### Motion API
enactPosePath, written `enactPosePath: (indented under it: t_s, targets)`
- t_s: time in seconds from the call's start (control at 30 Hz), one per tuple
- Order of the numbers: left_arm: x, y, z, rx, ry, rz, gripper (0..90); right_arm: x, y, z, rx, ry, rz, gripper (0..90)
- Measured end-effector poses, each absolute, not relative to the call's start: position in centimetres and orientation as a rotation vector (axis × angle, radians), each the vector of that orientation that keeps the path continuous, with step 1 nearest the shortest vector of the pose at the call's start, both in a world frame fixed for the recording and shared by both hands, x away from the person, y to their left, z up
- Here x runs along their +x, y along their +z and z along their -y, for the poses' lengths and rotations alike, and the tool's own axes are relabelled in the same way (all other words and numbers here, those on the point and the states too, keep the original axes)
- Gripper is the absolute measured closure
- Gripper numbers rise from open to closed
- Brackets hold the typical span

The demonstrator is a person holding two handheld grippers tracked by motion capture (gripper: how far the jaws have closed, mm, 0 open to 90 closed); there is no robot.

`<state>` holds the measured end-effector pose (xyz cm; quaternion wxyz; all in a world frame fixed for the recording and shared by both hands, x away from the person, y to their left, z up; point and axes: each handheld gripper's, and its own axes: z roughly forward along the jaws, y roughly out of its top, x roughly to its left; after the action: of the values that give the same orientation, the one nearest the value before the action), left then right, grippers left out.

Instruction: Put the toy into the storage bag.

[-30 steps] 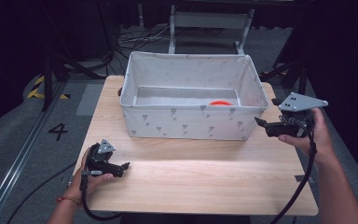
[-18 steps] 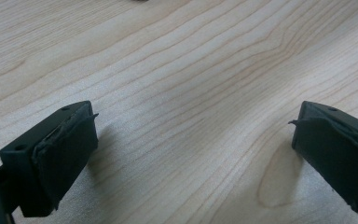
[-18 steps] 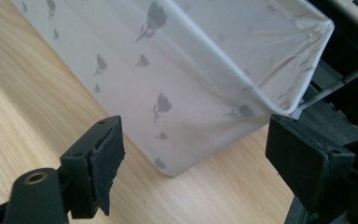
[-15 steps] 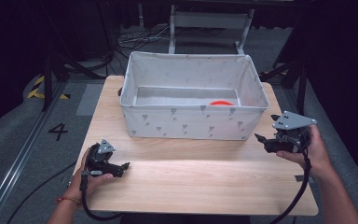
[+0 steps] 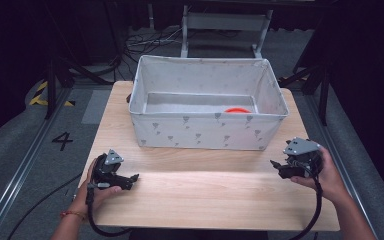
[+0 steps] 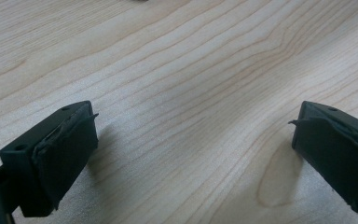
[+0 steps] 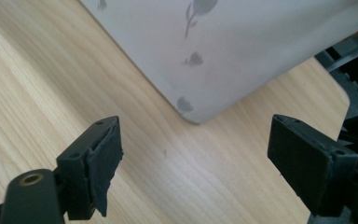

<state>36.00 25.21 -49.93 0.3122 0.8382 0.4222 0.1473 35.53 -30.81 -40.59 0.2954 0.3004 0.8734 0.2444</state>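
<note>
Toward the upper middle of the high view sits one rectangular fabric bin (image 5: 207,131), pale grey with a scatter of small darker flower prints, its soft walls standing upright on the light wood-grain surface (image 5: 215,195). Down inside it, at the right end of its floor, lies a single orange-red object (image 5: 237,110), mostly hidden by the near wall, so its shape is unclear. At lower left of that view a hand holds the left tongs (image 5: 125,181) low over the bare wood; in the left gripper view their two black padded jaws stand wide apart with nothing between them. At lower right the right tongs (image 5: 278,167) are also spread wide and empty, pointing at the bin's rounded near corner (image 7: 193,114).
</note>
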Motion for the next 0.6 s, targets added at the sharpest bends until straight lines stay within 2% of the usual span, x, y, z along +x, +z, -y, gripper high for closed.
enactPosePath:
  t_s: [0.6]
  targets:
    - [36.0, -49.9, -25.2, 2.212, 0.393, -1.112, 0.4, 34.1, -45.8, 33.8, 0.943, 0.794, -2.364, 17.6]
